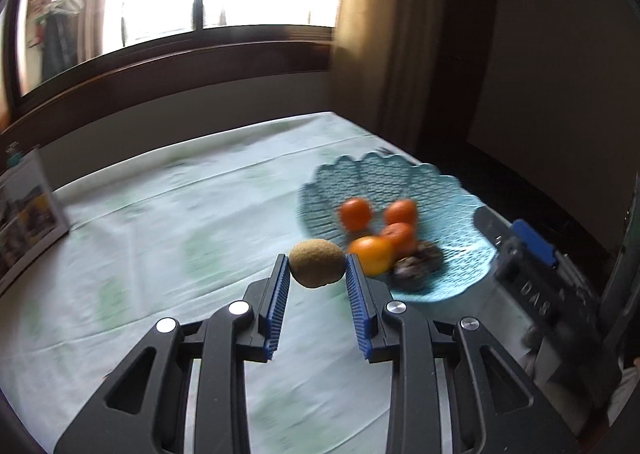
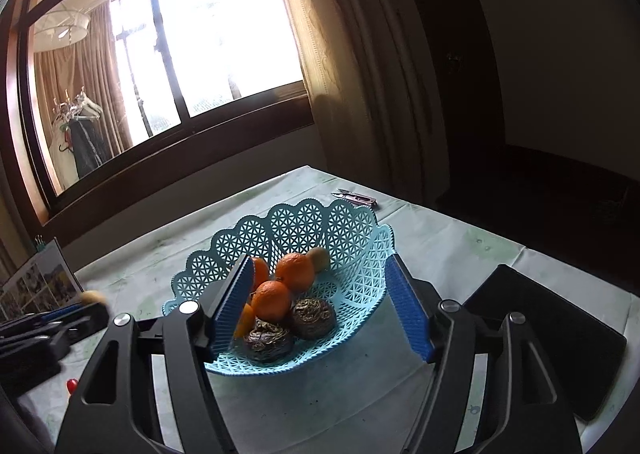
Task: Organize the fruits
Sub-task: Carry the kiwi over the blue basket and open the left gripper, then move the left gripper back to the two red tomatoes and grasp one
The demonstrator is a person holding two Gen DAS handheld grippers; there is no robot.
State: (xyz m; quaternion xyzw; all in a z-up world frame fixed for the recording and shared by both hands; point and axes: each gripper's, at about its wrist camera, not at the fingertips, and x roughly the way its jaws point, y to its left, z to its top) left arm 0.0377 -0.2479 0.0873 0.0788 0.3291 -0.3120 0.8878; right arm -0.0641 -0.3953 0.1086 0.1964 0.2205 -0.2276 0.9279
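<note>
1. Fingers of the left gripper (image 1: pixel 317 268) pinch a brown kiwi (image 1: pixel 317 263) by its flanks, held at the very tips above the tablecloth (image 1: pixel 160 238), just short of the blue lattice basket (image 1: pixel 452 190); right gripper (image 2: pixel 320 306) stands spread with nothing between its pads, jaws framing the basket's near rim.
2. Basket holds oranges (image 2: pixel 295 271), two dark wrinkled fruits (image 2: pixel 312 317) and a pale fruit (image 2: pixel 319 259) at the back; heap sits toward the near side.
3. Risk: kiwi is round and gripped only at the fingertips; a jolt could let it squirt free onto the cloth.
4. Risk: released high onto the pile, it may bounce off an orange and roll over the low near rim.
5. Risk: both grippers crowd one light basket; a knock from the right one's fingers could shove or tip it.
6. Hard to read: left view is smeared; kiwi shows in the right view only as a blurred tan spot; left finger hides part of one orange and a yellowish fruit; small red object (image 2: pixel 72 384) at lower left unidentifiable; dark flat item (image 2: pixel 552 338) at right cut off.
</note>
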